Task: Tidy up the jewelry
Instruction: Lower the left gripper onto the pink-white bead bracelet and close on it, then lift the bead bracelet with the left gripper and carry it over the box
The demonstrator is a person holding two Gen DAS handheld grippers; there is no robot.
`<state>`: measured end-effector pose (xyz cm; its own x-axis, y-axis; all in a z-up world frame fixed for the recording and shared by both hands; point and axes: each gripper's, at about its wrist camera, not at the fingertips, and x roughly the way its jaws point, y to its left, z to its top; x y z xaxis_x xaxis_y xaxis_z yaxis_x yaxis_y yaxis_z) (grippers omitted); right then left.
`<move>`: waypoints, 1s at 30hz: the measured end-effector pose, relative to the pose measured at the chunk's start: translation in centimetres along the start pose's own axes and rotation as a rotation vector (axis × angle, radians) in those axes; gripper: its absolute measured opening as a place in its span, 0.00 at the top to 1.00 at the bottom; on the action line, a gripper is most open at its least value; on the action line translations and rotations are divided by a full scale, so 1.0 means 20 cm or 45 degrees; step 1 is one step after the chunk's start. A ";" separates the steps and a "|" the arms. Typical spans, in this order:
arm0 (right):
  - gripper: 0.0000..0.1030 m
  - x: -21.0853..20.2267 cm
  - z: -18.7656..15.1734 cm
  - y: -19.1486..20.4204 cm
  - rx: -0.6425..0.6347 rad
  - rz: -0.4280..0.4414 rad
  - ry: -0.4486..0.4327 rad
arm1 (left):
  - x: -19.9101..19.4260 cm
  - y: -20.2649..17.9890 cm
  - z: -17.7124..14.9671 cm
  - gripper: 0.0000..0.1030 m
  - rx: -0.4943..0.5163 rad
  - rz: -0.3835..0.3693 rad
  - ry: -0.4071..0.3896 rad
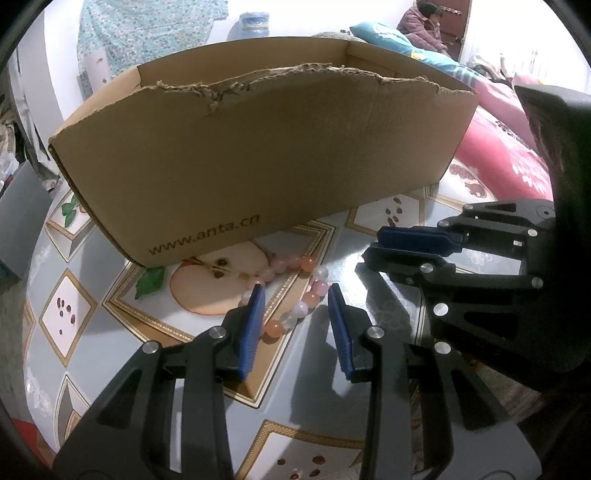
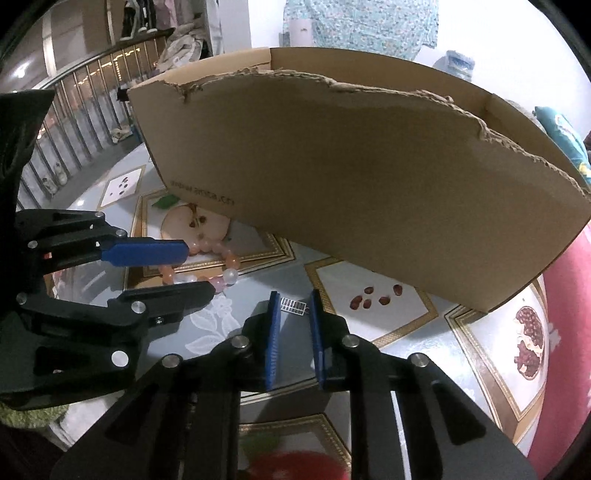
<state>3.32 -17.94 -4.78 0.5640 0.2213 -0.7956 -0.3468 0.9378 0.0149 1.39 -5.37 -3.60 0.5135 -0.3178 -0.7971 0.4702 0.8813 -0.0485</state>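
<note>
A bracelet of pink, orange and white beads (image 1: 301, 308) lies in a loop on the table by the cardboard box (image 1: 258, 155). My left gripper (image 1: 296, 287) is open over it. The loop's right side lies between the blue pads, and the left finger (image 1: 255, 325) covers its other side. In the right wrist view the bracelet (image 2: 231, 262) sits between the left gripper's (image 2: 201, 271) fingers. A small silver grid-shaped piece (image 2: 293, 307) lies flat on the table between the tips of my right gripper (image 2: 294, 293). Its jaws are narrow, with slim gaps to the piece. The right gripper (image 1: 372, 247) also shows at the right of the left wrist view.
The open box (image 2: 369, 177) with a torn top edge stands just beyond both grippers. A glossy fruit-print cloth (image 2: 369, 295) covers the table. Red bedding (image 1: 517, 158) lies to the right, a railing (image 2: 74, 110) far left, and a seated person (image 1: 424, 22) far behind.
</note>
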 end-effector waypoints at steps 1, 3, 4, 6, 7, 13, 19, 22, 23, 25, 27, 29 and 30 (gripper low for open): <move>0.85 -0.01 0.00 0.00 0.000 0.001 0.000 | 0.00 0.00 0.00 0.68 0.000 0.001 0.000; 0.85 0.00 0.00 0.00 0.008 0.008 0.000 | 0.00 0.00 0.00 0.68 -0.001 0.001 -0.001; 0.88 0.00 0.00 0.00 0.012 0.015 -0.002 | 0.00 0.00 0.00 0.68 -0.001 0.001 -0.001; 0.88 0.00 0.00 0.00 0.010 0.015 -0.001 | 0.00 0.00 0.00 0.68 -0.001 0.001 -0.001; 0.88 -0.01 0.00 -0.01 0.014 0.020 -0.001 | 0.00 0.00 0.00 0.68 -0.001 0.001 -0.002; 0.88 -0.02 0.00 -0.04 0.033 0.039 0.001 | 0.00 0.00 0.00 0.68 0.000 0.000 -0.002; 0.88 -0.04 -0.01 -0.06 0.054 0.043 0.000 | 0.00 0.00 -0.01 0.68 0.004 0.001 -0.005; 0.88 -0.06 -0.02 -0.08 0.063 0.039 -0.009 | -0.01 -0.01 0.00 0.68 0.017 0.002 -0.007; 0.88 -0.06 -0.02 -0.08 0.068 0.037 -0.012 | 0.00 -0.01 0.00 0.68 0.025 0.000 -0.007; 0.88 -0.08 -0.02 -0.09 0.079 0.038 -0.019 | 0.00 -0.02 0.00 0.68 0.042 -0.001 -0.006; 0.88 -0.09 -0.02 -0.10 0.086 0.038 -0.027 | 0.00 -0.03 0.01 0.68 0.065 0.004 -0.003; 0.88 -0.10 -0.01 -0.11 0.090 0.039 -0.036 | 0.01 -0.05 0.01 0.68 0.103 0.022 0.002; 0.88 -0.10 -0.01 -0.11 0.091 0.039 -0.041 | 0.02 -0.06 0.01 0.68 0.118 0.027 0.005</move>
<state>2.83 -20.53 -3.34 0.5779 0.2578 -0.7743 -0.3111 0.9468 0.0831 1.16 -6.69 -3.68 0.5215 -0.2976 -0.7996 0.5234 0.8517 0.0244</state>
